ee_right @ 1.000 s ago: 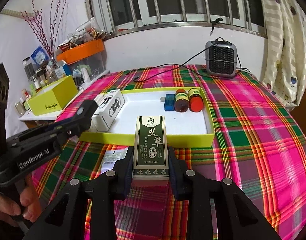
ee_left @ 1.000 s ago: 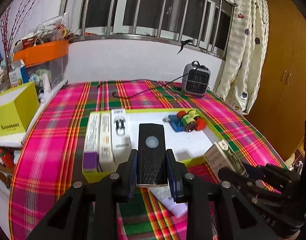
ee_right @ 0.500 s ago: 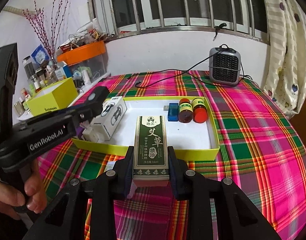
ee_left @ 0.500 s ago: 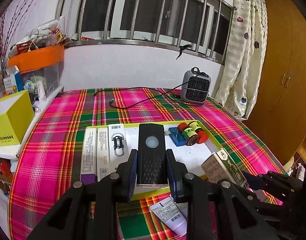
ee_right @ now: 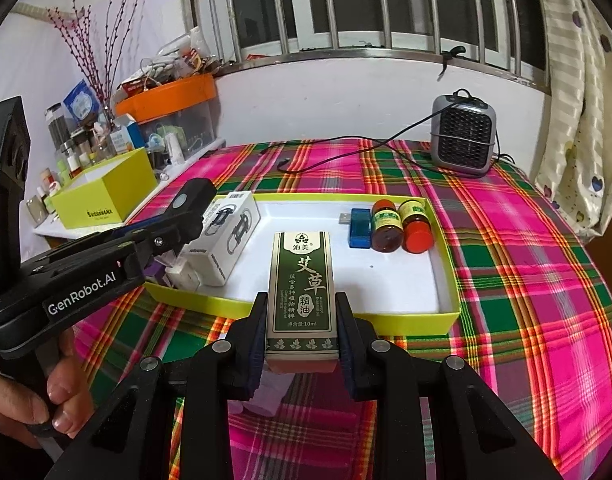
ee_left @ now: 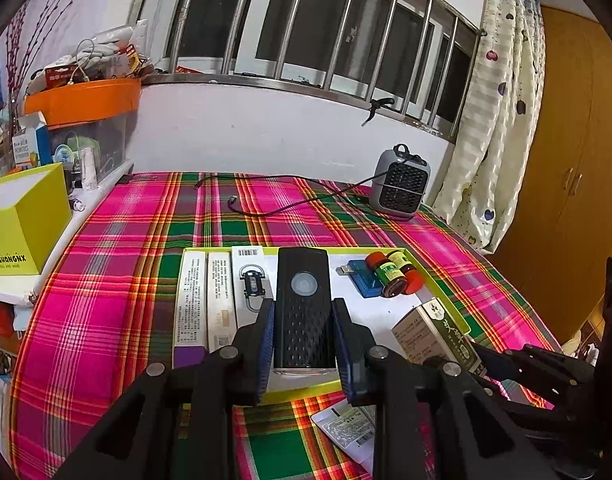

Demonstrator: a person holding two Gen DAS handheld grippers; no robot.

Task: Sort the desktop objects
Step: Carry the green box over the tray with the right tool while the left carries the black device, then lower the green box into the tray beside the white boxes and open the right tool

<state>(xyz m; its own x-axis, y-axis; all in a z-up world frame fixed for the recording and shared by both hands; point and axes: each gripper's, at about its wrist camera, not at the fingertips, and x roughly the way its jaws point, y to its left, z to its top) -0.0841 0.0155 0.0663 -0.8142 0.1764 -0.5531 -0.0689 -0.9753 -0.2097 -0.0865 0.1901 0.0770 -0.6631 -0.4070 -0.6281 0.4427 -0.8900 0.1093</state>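
- My left fingers [ee_left: 302, 336] clamp a black remote [ee_left: 303, 308]; my right fingers [ee_right: 302, 332] clamp a green box [ee_right: 302, 296].
- Yellow tray [ee_right: 446, 272] holds white boxes [ee_right: 226, 236], blue USB stick [ee_right: 358, 228], two bottles [ee_right: 400, 226].

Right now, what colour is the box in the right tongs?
Dark green with white lettering: the box shows best in the right wrist view.

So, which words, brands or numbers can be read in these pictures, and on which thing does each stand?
"GenRobot.AI": side of the left gripper.
"艾草 精油" and "10ml": green box in the right gripper.
"SHISHANGNX": yellow box beside the table.
Too small or blurred: print on the white boxes in the tray, the bottle labels, the tube.
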